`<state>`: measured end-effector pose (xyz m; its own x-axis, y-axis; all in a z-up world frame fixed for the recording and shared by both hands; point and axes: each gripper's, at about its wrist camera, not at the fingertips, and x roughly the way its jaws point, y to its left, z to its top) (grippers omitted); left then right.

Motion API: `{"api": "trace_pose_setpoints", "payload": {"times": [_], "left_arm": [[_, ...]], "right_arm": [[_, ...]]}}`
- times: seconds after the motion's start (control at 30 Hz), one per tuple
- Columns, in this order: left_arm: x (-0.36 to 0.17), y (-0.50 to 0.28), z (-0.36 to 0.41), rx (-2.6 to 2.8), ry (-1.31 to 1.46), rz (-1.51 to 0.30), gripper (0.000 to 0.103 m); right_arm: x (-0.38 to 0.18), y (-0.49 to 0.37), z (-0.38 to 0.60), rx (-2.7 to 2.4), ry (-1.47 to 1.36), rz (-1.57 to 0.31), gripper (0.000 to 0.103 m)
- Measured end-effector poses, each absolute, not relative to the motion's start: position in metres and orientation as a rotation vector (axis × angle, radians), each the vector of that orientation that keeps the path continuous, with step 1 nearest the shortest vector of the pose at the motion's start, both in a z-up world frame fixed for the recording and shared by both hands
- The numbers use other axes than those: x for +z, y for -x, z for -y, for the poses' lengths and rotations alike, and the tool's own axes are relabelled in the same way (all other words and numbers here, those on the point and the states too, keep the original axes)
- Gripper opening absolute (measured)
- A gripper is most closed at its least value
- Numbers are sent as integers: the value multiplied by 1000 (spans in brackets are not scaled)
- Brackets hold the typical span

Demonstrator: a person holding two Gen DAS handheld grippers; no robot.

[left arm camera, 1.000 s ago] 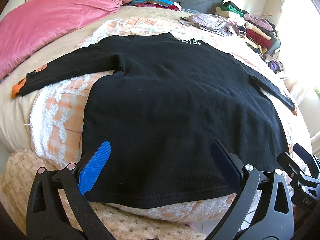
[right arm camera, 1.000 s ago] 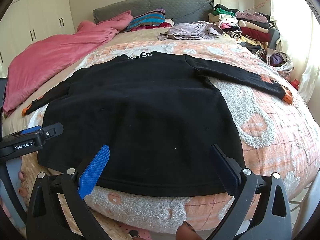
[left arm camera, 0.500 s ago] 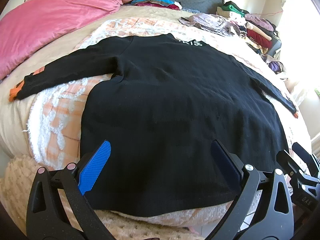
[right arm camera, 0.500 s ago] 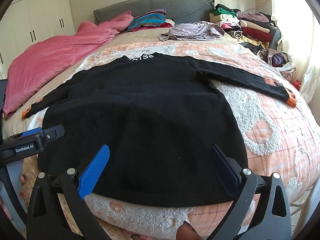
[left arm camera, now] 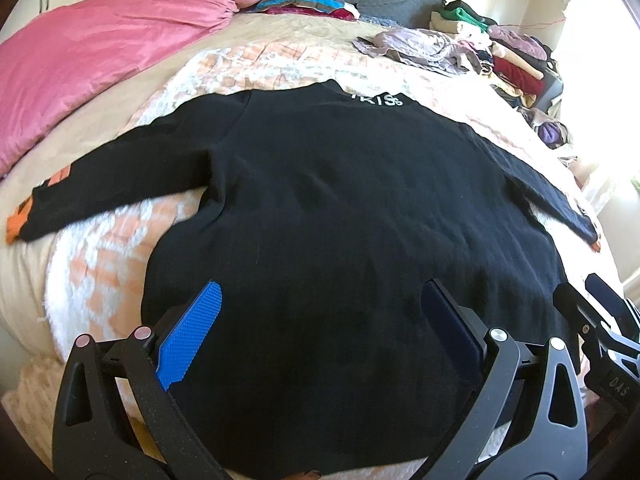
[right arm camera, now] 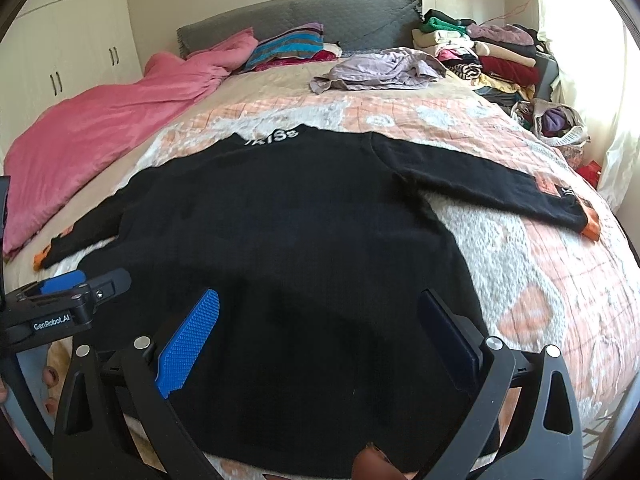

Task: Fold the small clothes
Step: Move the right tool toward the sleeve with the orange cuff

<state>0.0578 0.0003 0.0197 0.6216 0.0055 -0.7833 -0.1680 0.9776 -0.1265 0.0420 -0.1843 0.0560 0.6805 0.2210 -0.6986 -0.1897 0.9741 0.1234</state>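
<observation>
Black sweater (left arm camera: pixel 352 216) lying flat and face down on the bed (right arm camera: pixel 532 280), sleeves spread to both sides, white lettering at the collar on the far edge, hem nearest you. Your left gripper (left arm camera: pixel 320 332) hangs over the hem on the sweater's left half with its jaws spread wide and nothing between them; the blue pads (left arm camera: pixel 192 332) frame bare black fabric. Your right gripper (right arm camera: pixel 316 332) is placed likewise over the right half of the hem, jaws released and empty. Orange cuffs (right arm camera: pixel 590 226) mark the sleeve ends. Beyond the sweater: a pink blanket (left arm camera: pixel 92 56) along the left side of the bed, a crumpled lilac garment (right arm camera: pixel 376 70) near the headboard, and a pile of folded clothes (right arm camera: pixel 488 56) at the far right.
</observation>
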Motion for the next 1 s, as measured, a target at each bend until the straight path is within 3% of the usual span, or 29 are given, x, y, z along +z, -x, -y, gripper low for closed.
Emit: {"api": "trace_pose_setpoints", "payload": {"times": [1.0], "left_arm": [[10,-172,3,53,184,-962,94]], "right_arm": [[44,-155,293,-92,-250,-818,99]]}}
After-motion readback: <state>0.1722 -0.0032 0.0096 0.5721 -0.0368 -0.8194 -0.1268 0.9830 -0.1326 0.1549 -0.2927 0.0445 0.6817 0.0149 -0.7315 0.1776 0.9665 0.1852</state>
